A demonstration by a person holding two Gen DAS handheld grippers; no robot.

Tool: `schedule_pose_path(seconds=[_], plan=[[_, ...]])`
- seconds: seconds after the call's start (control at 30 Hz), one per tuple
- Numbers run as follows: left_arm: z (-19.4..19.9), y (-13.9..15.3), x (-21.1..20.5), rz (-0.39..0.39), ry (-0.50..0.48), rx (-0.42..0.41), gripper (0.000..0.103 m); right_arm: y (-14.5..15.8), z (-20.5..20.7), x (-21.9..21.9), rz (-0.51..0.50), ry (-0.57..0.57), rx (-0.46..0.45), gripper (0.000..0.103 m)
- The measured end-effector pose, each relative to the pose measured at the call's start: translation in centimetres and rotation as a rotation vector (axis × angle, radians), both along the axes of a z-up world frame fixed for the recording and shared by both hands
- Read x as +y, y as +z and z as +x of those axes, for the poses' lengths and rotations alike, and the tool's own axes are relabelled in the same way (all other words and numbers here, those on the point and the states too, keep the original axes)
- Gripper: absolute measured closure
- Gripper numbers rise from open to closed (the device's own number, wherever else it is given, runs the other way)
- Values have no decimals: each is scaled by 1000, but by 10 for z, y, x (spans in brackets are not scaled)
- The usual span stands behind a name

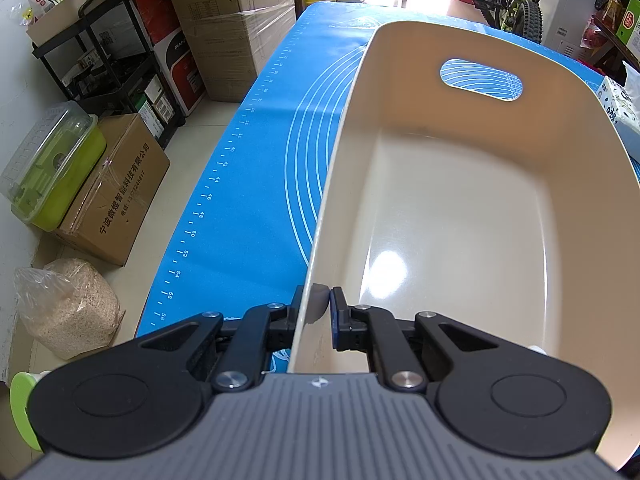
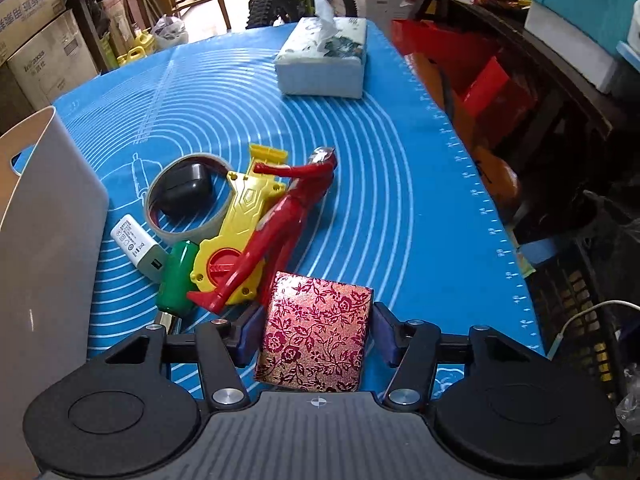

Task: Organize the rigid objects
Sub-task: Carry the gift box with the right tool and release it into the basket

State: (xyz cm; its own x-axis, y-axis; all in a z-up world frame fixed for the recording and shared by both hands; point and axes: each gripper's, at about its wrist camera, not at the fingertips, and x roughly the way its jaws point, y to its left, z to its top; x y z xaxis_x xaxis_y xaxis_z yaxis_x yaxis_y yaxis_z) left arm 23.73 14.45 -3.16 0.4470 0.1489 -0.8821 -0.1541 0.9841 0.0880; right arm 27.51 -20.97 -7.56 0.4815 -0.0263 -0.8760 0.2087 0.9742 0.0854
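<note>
while the left gripper (image 1: 320, 312) is pinched tight on the near wall of the bin (image 1: 344, 128), the right gripper (image 2: 314, 334) sits around the box (image 2: 316, 332), a red one with a flower pattern. its jaws are partly closed, one on each side of the box. i cannot tell if both pads press on it yet.

the box lies on the blue mat (image 2: 400, 184), at the near end of the toy pile. the bin is empty and stands to the left of the pile.

things could go wrong here. the box looks smooth and sits a bit crooked between the jaws, so it might twist or slip out when lifted. the red figure (image 2: 280, 224) and the yellow toy (image 2: 240, 216) lie just beside the left finger, so a lift might drag them along. the green toy (image 2: 176, 276) is close too and might roll off.
</note>
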Motion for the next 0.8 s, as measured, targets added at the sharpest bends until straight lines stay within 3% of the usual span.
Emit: schedule_pose_path(seconds=[0.27,0.5,0.8], plan=[[0,0,0,0,0,0,90,21,-9,-3,17,-29,-61,43],[0,0,0,1,0,0,90,56,-19,13,1,10,-197,43],[0,0,-1,3,-2,1,90,104,-23,52,93,101,-355,43]])
